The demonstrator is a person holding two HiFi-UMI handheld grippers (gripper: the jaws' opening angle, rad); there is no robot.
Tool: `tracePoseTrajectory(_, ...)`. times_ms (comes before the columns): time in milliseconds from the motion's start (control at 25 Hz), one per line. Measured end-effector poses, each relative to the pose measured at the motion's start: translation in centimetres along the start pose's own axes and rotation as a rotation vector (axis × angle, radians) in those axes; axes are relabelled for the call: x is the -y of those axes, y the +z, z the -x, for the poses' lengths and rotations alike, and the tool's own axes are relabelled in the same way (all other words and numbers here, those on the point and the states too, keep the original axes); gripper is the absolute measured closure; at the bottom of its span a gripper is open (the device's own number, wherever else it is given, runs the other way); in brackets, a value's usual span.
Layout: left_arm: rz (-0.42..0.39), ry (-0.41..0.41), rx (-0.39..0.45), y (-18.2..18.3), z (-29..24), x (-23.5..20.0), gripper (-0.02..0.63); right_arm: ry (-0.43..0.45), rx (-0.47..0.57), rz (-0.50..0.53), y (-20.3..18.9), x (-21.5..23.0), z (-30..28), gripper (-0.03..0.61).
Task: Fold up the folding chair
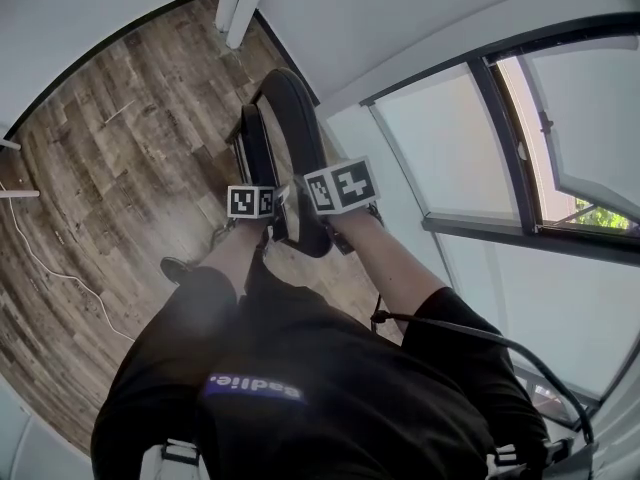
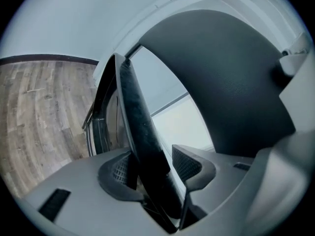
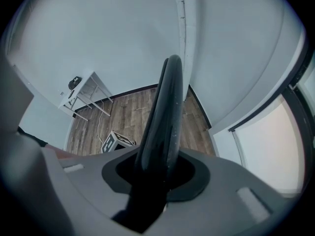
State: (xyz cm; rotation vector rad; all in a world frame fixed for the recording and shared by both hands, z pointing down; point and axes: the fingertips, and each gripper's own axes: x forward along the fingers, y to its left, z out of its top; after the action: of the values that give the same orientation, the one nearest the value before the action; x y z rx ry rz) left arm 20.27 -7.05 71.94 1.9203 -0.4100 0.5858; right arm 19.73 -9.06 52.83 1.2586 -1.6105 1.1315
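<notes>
Left claw (image 2: 153,167) first: its jaws straddle the thin black edge of the folding chair (image 1: 292,133). One pad lies against that panel, but a sliver of light shows at the other, so there is no squeeze on this side. Over to the right claw (image 3: 156,173): it is clamped on the rim of the thicker black panel, which fills the gap between its pads. From the head view, the chair stands up on edge straight ahead of the person, between both outstretched arms. Its two dark panels sit close together, almost parallel. It is over the wooden floor (image 1: 120,168), right beside the pale wall (image 1: 350,28) below the big window (image 1: 450,148). Both claws sit side by side at the near end of the panels. Across the room a white desk (image 3: 86,95) stands against the far wall, and a thin cable (image 1: 50,263) trails over the boards.
</notes>
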Motion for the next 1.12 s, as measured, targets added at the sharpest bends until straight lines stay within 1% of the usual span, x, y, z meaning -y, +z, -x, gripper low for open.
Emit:
tracePoseTrajectory(200,-0.014,0.016,0.02,0.2,1.1,0.2,0.43,-0.01,-0.008,0.004,0.0,1.4,0.5,0.486)
tracePoseTrajectory(280,-0.001,0.014,0.029,0.1,2.2,0.1,0.426,-0.016,-0.01,0.005,-0.1,1.6,0.7,0.485)
tracePoseTrajectory(360,-0.011,0.018,0.037,0.0,3.7,0.3,0.426,-0.015,-0.009,-0.002,-0.3,1.9,0.8,0.485)
tracePoseTrajectory(440,-0.072,0.033,0.051,0.4,5.6,0.9,0.426,-0.008,-0.005,-0.009,-0.3,2.0,1.0,0.485)
tracePoseTrajectory(640,-0.371,0.051,0.098,1.6,11.3,4.4,0.426,0.002,-0.003,-0.009,-0.4,1.8,1.3,0.485)
tracePoseTrajectory(720,-0.454,0.065,0.136,2.3,14.0,5.6,0.426,0.004,-0.001,-0.011,-0.5,1.9,1.4,0.485)
tracePoseTrajectory(800,-0.504,0.074,0.186,3.1,17.1,6.7,0.426,0.011,0.004,-0.022,-0.6,2.0,1.6,0.485)
tracePoseTrajectory(880,-0.527,0.064,0.242,3.9,20.4,8.0,0.426,0.016,0.008,-0.032,-0.7,2.1,1.7,0.485)
tracePoseTrajectory(1000,-0.54,0.003,0.32,4.7,25.2,11.1,0.427,0.024,0.013,-0.04,-0.8,2.4,2.0,0.485)
tracePoseTrajectory(1120,-0.604,-0.039,0.372,5.2,29.4,14.1,0.428,0.031,0.022,-0.051,-0.7,2.7,1.9,0.485)
